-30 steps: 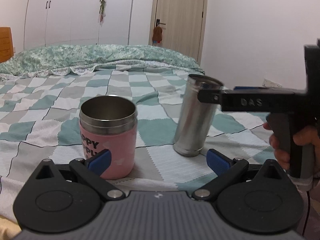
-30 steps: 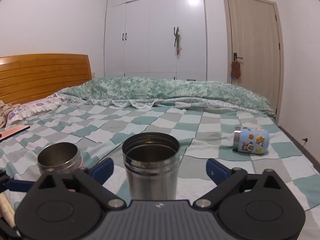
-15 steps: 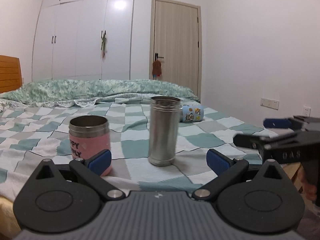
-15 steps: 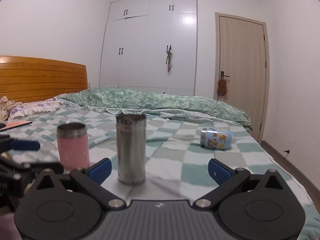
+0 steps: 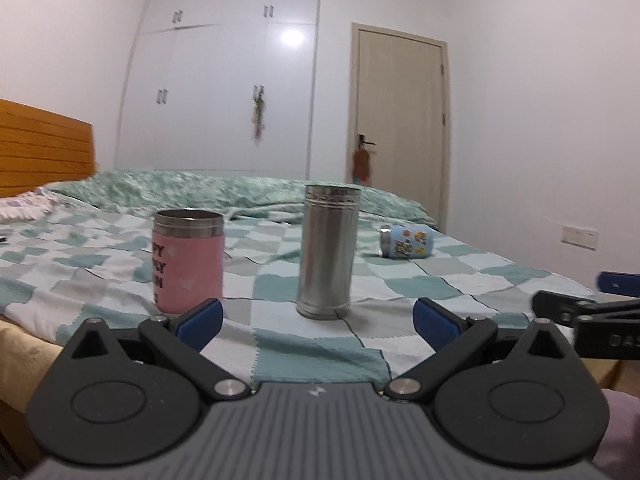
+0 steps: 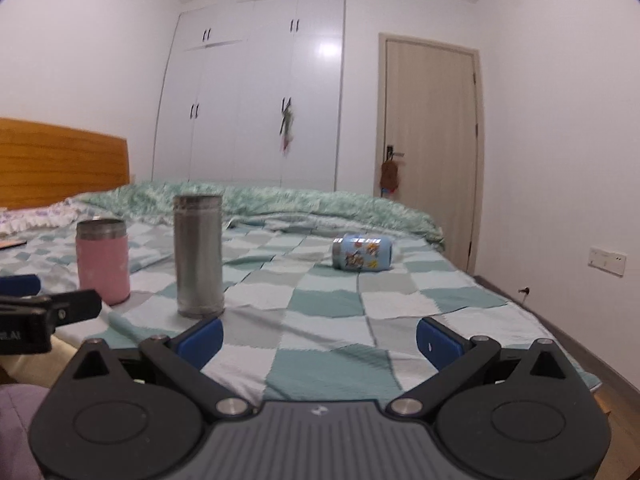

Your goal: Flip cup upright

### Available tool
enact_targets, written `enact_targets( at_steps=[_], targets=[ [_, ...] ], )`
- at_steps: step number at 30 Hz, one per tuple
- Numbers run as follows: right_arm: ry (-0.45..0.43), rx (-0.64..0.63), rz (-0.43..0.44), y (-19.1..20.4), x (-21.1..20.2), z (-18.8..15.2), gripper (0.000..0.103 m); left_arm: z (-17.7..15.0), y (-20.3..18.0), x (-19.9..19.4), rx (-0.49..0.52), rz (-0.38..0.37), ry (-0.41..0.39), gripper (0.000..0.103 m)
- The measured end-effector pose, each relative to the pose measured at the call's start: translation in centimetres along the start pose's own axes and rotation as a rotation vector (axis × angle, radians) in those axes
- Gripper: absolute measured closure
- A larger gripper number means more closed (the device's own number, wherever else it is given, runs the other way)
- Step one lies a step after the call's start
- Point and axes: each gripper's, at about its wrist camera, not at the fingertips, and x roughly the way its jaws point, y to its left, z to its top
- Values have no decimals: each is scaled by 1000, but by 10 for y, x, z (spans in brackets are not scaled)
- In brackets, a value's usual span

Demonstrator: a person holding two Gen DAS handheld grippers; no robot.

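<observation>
A tall steel cup (image 5: 327, 251) stands upright on the checked bedspread, also in the right wrist view (image 6: 199, 255). A pink cup (image 5: 188, 261) stands upright to its left, also in the right wrist view (image 6: 103, 267). A blue cartoon cup (image 5: 405, 241) lies on its side farther back right, also in the right wrist view (image 6: 362, 251). My left gripper (image 5: 318, 318) is open and empty, short of the bed's near edge. My right gripper (image 6: 319, 338) is open and empty, also back from the cups.
The bed (image 6: 336, 300) has a green and white checked cover and a wooden headboard (image 6: 60, 160) at the left. A rumpled duvet (image 6: 280, 200) lies at the back. White wardrobes and a door (image 6: 430, 144) stand behind. The floor (image 6: 600, 360) runs along the right.
Both grippers have pulled back and away from the cups. The steel cup, once close between the right gripper's fingers, now stands free on the bed. Both cups look smaller and farther.
</observation>
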Motion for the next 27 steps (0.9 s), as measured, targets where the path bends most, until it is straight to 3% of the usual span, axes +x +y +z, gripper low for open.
enact_targets(
  at_steps=[3, 27],
  targets=[
    [-20, 16, -14, -3, -2, -1, 0, -2, -3, 0, 12, 38, -1, 0],
    [-44, 45, -17, -5, -8, -4, 0, -6, -4, -7, 33, 18, -36, 0]
  ],
)
